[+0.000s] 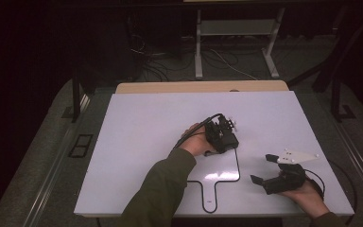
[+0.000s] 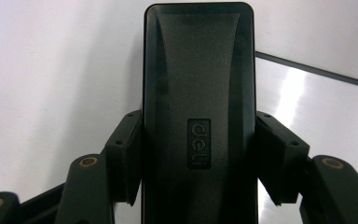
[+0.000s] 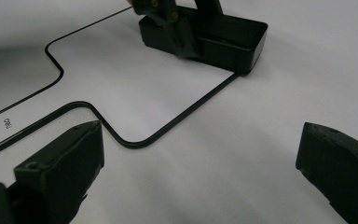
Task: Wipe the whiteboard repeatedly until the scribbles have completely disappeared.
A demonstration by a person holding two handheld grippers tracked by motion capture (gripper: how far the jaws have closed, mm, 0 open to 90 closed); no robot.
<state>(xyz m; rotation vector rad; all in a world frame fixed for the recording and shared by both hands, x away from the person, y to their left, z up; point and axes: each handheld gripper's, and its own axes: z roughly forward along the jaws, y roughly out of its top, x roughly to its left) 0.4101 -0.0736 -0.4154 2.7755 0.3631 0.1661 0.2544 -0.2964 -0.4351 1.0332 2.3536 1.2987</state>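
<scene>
My left gripper (image 2: 198, 140) is shut on a black rectangular block (image 2: 198, 70) embossed "deli", one pad on each long side. In the high view this gripper (image 1: 223, 138) points down near the table's middle, and the block (image 1: 231, 144) rests at the upper right corner of a white paddle-shaped board with a thin black rim (image 1: 217, 176). The right gripper view has the block (image 3: 233, 39) at the top, on the board's (image 3: 121, 88) far corner, with the left gripper (image 3: 177, 28) on it. My right gripper (image 3: 198, 140) stands open and empty, low over the table right of the board (image 1: 263, 169).
Everything lies on a white tabletop (image 1: 146, 123). The board's handle (image 1: 211, 198) points toward the near edge. A sleeved forearm (image 1: 163, 189) crosses the lower middle. Beyond the table, cables and a white frame stand on the dark floor (image 1: 236, 52).
</scene>
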